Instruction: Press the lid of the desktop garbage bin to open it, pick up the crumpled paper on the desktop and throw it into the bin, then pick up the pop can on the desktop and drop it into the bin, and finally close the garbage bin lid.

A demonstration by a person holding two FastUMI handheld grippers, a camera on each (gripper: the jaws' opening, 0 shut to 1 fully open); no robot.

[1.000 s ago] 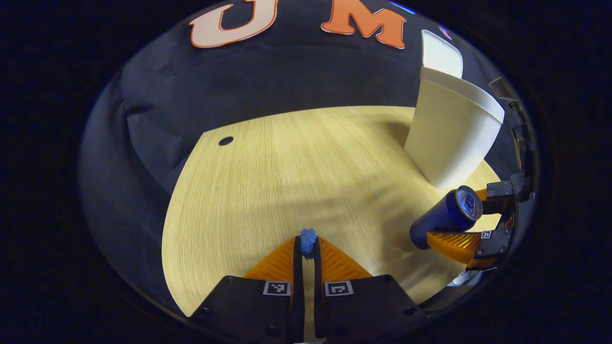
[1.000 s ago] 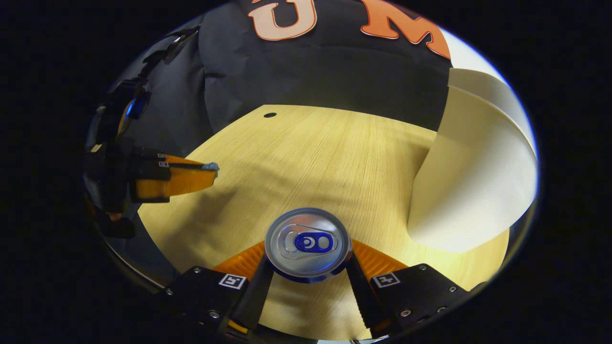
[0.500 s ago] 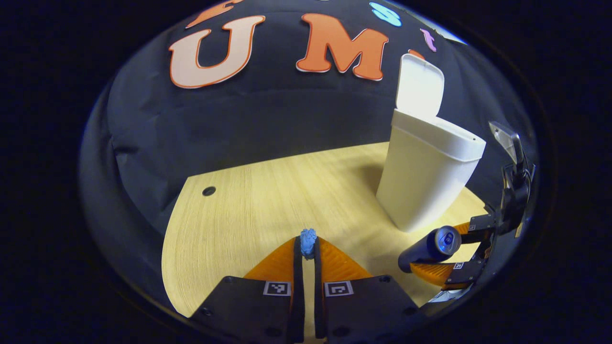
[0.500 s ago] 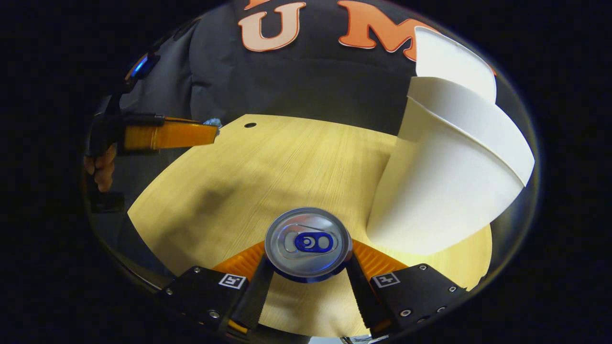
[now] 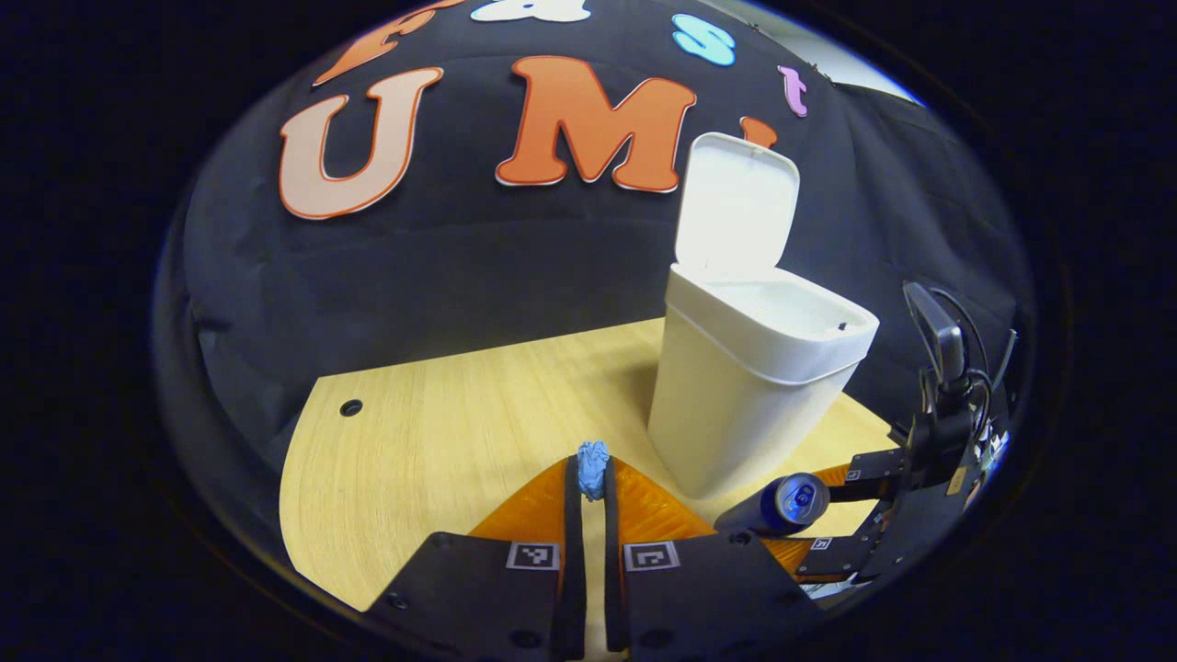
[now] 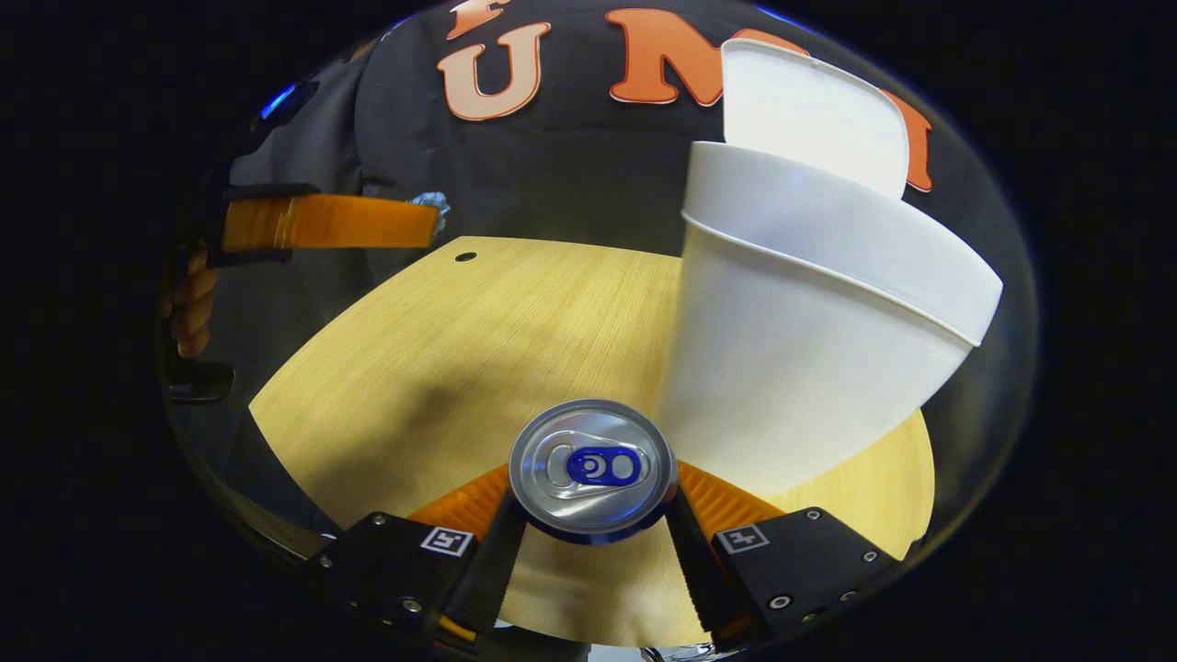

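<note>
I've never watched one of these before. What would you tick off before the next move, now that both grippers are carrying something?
1. Bin lid up: ok, it stands open above the bin.
2. Crumpled paper pinched at the left gripper tips: ok.
3. Pop can clamped by the right gripper: ok, a finger on each side.
4. Paper over the bin mouth: not ok, still short of it.
5. Room inside the bin: cannot tell.
</note>
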